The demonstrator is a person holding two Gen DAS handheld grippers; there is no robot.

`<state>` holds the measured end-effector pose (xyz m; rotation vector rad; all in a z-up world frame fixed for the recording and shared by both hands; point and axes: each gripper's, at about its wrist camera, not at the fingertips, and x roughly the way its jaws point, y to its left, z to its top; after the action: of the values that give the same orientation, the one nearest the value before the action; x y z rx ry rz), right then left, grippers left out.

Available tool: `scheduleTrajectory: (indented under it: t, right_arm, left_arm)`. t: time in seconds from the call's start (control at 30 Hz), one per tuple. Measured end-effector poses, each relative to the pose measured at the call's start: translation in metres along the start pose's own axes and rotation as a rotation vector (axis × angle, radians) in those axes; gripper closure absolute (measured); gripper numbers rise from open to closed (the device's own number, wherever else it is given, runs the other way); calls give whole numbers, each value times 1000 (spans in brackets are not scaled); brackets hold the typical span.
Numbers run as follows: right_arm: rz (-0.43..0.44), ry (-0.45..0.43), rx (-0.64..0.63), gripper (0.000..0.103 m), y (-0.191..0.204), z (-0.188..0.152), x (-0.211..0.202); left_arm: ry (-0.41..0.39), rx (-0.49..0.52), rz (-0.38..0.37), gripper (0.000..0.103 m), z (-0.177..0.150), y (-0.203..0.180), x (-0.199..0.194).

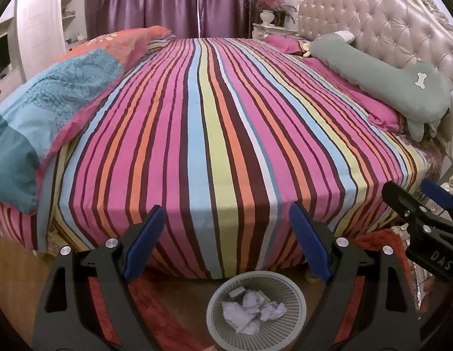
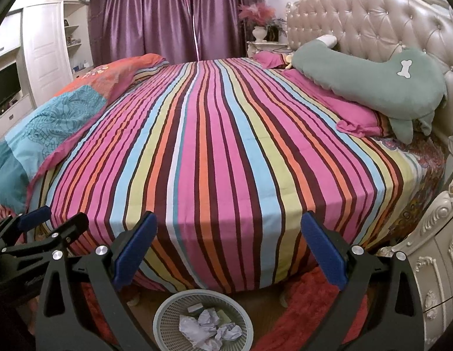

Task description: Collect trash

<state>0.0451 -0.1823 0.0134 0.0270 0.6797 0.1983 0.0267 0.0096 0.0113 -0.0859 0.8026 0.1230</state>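
The bed (image 1: 214, 122) fills the room here, its striped sheet (image 2: 214, 152) pulled flat right to the near edge. Behind it, the tufted headboard (image 1: 387, 20) and purple curtains (image 2: 173, 14). A folded quilt (image 1: 42, 108) in blue and orange sits along the left side, and a long green pillow (image 2: 367, 79) with a white bone patch leans at the headboard over a pink pillow (image 1: 381, 114).

Down on the wooden floor, just off the foot of the bed, there's the grey mesh wastebasket (image 1: 291, 289), beside a red rug (image 2: 311, 301). Inside it: crumpled white paper (image 1: 250, 313), several balls of it.

Left hand-held gripper (image 1: 226, 239) hovers above the basket, blue pads spread wide, nothing between them. Right hand-held gripper (image 2: 226, 248), same story: spread apart, empty.
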Motion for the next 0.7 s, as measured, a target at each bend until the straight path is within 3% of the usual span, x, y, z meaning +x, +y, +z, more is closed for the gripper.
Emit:
scheduleTrajectory:
  t: [0.7]
  right_arm:
    - [2, 12, 2, 9, 3, 1, 3]
  left_arm:
    - [5, 1, 10, 18, 0, 2, 1]
